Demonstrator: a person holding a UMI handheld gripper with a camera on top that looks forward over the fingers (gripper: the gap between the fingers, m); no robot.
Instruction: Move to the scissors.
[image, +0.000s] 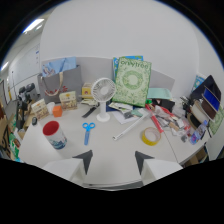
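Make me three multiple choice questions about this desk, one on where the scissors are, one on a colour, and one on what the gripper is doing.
1. Where do the scissors lie?
A. Ahead of the fingers, between the white cup and the fan
B. Between the fingers
C. On top of the green box

2. What colour are the scissors' handles?
A. Red
B. Blue
C. Yellow

3. What state is the gripper in?
A. Shut on the scissors
B. Shut on the tape roll
C. Open, holding nothing

Answers: 1 A, the scissors rest on the table beyond the fingertips, beside the fan's base. 2 B, both loops are blue. 3 C, the fingers stand apart with only bare table between them.
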